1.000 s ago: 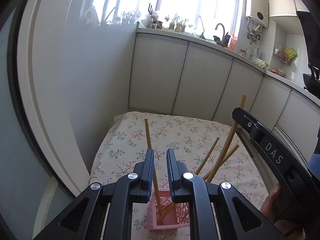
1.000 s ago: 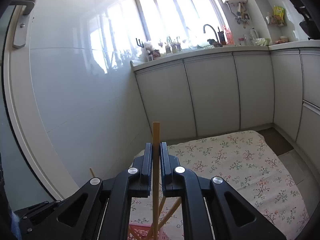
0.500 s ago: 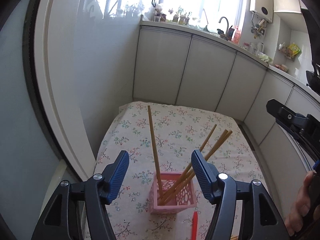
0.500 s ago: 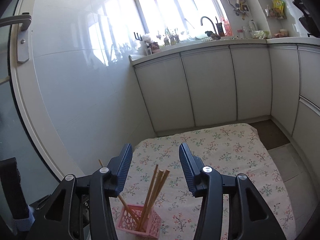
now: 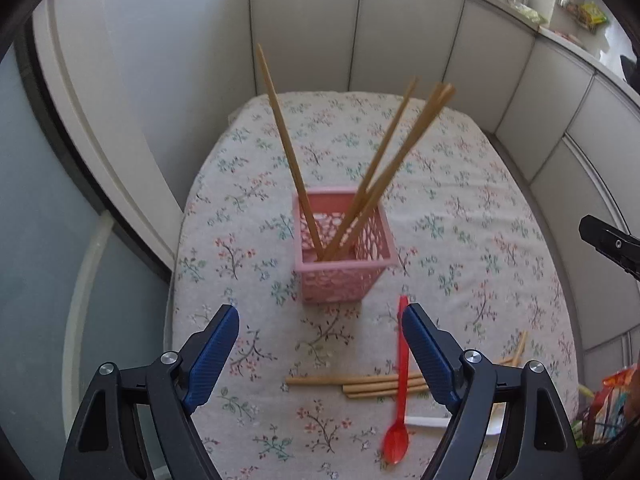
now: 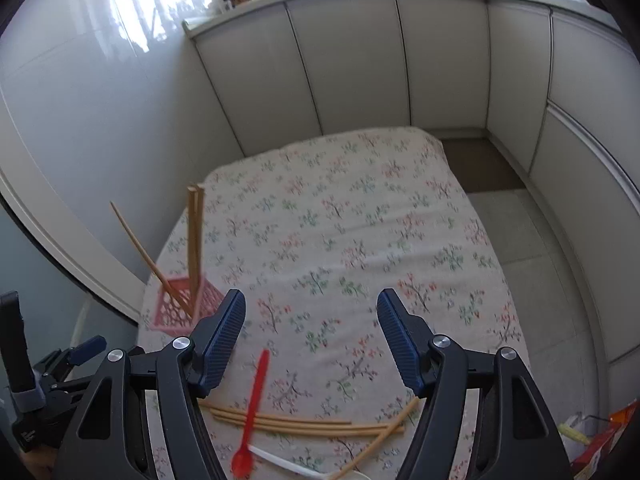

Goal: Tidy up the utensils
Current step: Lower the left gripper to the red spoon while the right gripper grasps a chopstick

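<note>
A pink lattice holder [image 5: 340,256] [image 6: 186,308] stands on the floral tablecloth [image 5: 460,208] with several wooden chopsticks [image 5: 384,172] leaning in it. More chopsticks [image 5: 360,384] [image 6: 304,424] lie flat near the front, crossed by a red plastic spoon [image 5: 400,380] [image 6: 252,404]. A white spoon [image 6: 288,464] lies beside them. My left gripper [image 5: 320,360] hovers above the cloth just in front of the holder, jaws still opening, nothing between them. My right gripper [image 6: 312,336] hangs over the cloth right of the holder, jaws also opening and empty.
White cabinet fronts [image 6: 360,64] ring the table's far side and a glossy wall [image 5: 160,80] rises at its left. Colourful packets [image 5: 608,404] sit at the front right corner. The other gripper's black tip [image 5: 608,240] shows at the right edge.
Both grippers let go of their chopsticks, which now stand in the pink holder, and opened wide. Both tilted down and pulled back; the right one swung away to the right.
</note>
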Demonstrator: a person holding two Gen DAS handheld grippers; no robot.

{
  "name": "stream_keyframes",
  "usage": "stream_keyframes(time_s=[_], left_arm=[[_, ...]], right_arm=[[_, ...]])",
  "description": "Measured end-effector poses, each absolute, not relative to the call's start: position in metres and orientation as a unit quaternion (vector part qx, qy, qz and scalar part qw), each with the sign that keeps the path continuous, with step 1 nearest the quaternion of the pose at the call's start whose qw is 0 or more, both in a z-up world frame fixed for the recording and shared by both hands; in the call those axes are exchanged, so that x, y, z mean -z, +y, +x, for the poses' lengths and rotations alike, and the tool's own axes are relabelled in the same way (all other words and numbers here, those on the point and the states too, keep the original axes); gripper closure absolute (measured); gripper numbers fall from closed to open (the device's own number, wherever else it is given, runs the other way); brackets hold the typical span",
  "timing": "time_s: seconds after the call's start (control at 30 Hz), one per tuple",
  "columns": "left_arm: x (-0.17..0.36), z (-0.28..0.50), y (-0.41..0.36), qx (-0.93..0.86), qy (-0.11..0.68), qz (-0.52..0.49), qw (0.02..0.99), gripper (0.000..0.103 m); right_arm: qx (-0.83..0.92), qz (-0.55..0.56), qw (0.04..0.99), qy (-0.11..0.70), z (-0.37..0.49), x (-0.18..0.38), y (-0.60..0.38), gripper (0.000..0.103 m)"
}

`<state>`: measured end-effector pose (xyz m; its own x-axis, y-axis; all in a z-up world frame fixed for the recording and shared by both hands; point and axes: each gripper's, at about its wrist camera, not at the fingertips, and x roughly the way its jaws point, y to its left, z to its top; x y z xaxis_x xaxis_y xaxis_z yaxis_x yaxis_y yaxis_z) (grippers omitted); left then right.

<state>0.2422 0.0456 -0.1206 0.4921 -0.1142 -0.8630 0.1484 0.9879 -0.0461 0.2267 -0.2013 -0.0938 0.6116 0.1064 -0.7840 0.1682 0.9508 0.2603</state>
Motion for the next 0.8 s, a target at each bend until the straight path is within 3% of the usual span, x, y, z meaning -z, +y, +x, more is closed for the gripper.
stream_keyframes(time_s=[0.4, 0.8], left_arm=[[0.174, 0.234, 0.018, 0.114, 0.583, 0.032, 0.804, 0.018], [0.198, 0.242, -0.007, 0.114, 0.606, 0.052, 0.785, 0.018]], right_arm=[[0.036, 0.19, 0.776, 0.601, 0.208, 0.183, -0.239, 0.032], [0.045, 0.251, 0.707, 0.66, 0.215, 0.243, -0.259, 0.032]])
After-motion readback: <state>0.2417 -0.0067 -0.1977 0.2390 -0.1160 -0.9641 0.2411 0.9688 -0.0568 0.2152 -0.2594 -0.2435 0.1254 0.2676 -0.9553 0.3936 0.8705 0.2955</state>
